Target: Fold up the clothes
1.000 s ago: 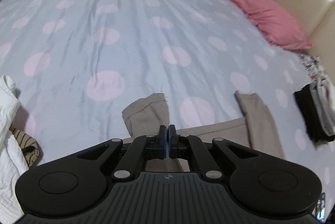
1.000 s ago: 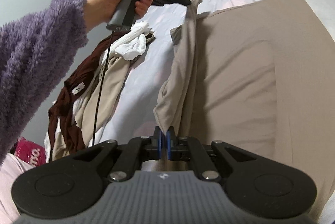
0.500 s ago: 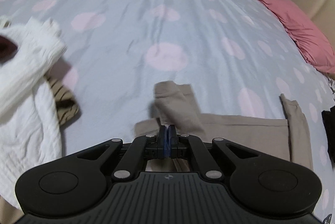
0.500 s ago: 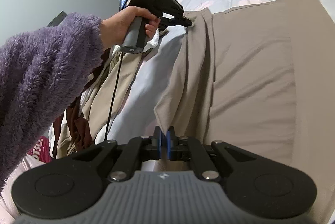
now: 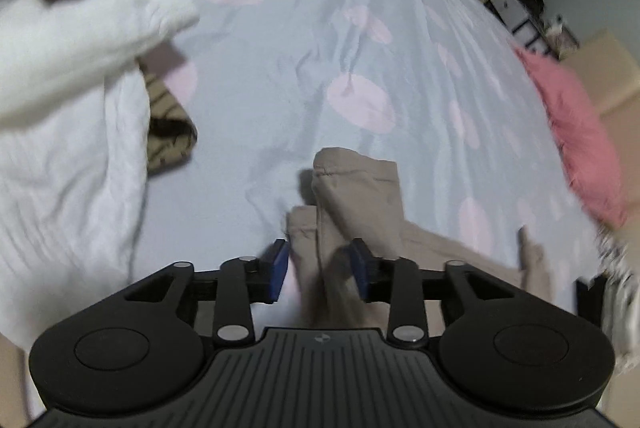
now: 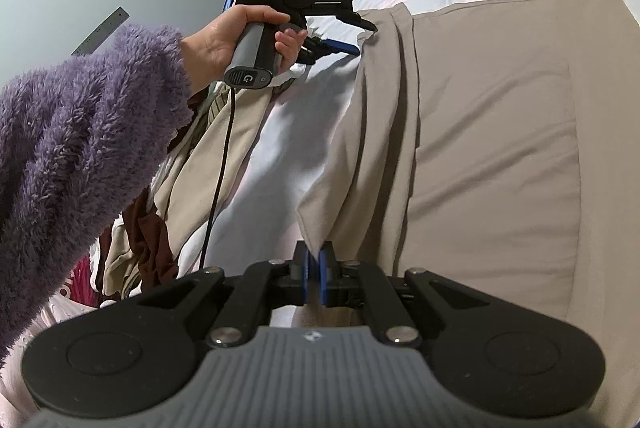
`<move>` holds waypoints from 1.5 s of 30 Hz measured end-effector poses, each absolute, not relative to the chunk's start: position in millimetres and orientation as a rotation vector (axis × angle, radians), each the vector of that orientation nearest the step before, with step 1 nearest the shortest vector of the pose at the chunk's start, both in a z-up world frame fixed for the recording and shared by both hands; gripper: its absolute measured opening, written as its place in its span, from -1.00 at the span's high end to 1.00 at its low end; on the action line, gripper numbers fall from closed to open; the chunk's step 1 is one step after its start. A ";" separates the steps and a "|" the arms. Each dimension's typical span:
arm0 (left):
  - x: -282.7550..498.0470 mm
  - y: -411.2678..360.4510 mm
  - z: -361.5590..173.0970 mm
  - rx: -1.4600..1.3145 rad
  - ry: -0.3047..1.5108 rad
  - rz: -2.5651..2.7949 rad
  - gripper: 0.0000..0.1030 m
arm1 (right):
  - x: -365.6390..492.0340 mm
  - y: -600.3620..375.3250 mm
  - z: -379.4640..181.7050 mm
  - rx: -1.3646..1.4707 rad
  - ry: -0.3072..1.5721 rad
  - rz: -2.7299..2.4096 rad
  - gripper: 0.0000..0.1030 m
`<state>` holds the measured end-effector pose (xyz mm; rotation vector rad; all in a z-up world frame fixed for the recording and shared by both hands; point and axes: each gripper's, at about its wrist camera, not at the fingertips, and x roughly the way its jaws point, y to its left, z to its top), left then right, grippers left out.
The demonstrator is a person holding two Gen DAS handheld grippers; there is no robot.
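A beige garment [image 6: 492, 131] lies spread on the dotted bedspread [image 5: 320, 39], its left edge folded over in pleats. My right gripper [image 6: 314, 278] is shut on the near corner of that folded edge. My left gripper [image 5: 319, 274] is open, its jaws apart on either side of the garment's far corner [image 5: 352, 195], which lies loose between them. In the right wrist view the left gripper [image 6: 360, 35] sits at the garment's far edge, held by a hand in a purple fleece sleeve [image 6: 80, 155].
A pile of unfolded clothes, white [image 5: 72, 115], striped [image 5: 168, 131] and brown [image 6: 148, 240], lies to the left. A pink pillow [image 5: 576, 139] and beige headboard [image 5: 608, 67] are at the right. Dark folded items [image 5: 592, 296] sit at the right edge.
My left gripper has opened and let go of the garment's far corner, after lowering it onto the bed. My right gripper stays shut on the near corner.
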<state>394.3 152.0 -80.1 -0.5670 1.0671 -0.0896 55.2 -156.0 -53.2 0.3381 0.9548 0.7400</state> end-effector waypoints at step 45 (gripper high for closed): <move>409.6 12.0 -18.3 -0.196 0.974 -0.195 0.96 | 46.2 -213.7 -76.2 0.613 0.974 0.537 0.88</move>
